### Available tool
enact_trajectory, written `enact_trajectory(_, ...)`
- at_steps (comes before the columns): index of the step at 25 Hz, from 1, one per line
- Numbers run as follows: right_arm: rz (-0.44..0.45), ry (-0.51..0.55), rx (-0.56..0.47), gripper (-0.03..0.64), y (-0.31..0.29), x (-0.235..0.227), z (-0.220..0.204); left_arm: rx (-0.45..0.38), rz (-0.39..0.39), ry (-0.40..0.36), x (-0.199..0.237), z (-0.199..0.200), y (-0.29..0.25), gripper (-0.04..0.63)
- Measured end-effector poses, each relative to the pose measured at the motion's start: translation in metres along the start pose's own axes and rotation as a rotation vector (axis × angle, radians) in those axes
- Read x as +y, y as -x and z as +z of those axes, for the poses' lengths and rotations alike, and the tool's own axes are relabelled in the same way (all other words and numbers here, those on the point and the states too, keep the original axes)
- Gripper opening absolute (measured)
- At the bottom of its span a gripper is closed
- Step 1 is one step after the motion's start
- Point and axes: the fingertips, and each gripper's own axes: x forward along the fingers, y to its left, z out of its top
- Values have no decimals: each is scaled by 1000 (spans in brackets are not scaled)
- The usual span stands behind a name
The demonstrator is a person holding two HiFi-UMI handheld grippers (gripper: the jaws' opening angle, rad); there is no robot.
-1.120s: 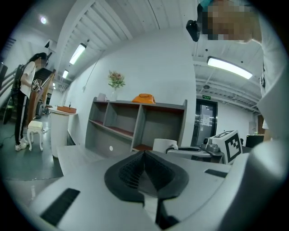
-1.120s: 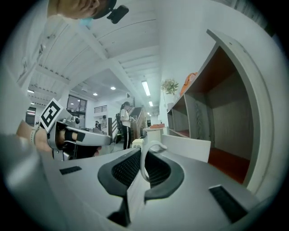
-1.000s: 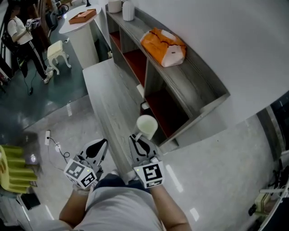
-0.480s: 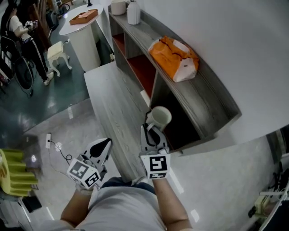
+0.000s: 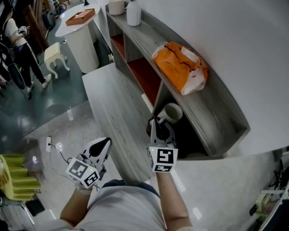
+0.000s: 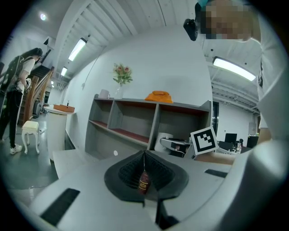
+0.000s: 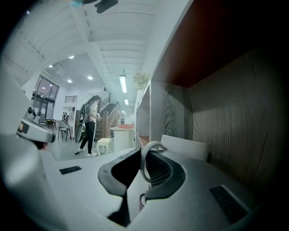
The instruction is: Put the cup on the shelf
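A pale cup (image 5: 170, 113) hangs at the mouth of the end lower compartment of the grey shelf (image 5: 216, 108). My right gripper (image 5: 159, 122) is shut on its handle. In the right gripper view the white handle (image 7: 145, 158) loops up between the jaws and the cup body (image 7: 185, 146) lies just beyond, with the compartment's wooden wall close on the right. My left gripper (image 5: 104, 143) hangs low at the left over the floor, jaws together with nothing held; the left gripper view shows its tips (image 6: 144, 173) closed and the shelf (image 6: 153, 122) ahead.
An orange bag (image 5: 180, 67) lies on the shelf top, with two white containers (image 5: 133, 12) at its far end. A low grey bench (image 5: 108, 99) runs along the shelf front. Farther off are a white round table (image 5: 79, 27), a stool (image 5: 53, 50) and a person (image 5: 18, 40).
My right gripper has carried the cup forward and to the right, from over the bench edge to the opening of the lower shelf compartment. The left gripper has barely moved.
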Motion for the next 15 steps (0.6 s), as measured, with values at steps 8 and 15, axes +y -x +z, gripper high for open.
enact_trajectory(8, -69, -28, 35, 35, -17, -24, -21, 23, -8, 2, 14, -5, -15, 17)
enact_trajectory(15, -108, -32, 76, 35, -22, -33, -32, 45, -13, 11, 17, -13, -22, 17)
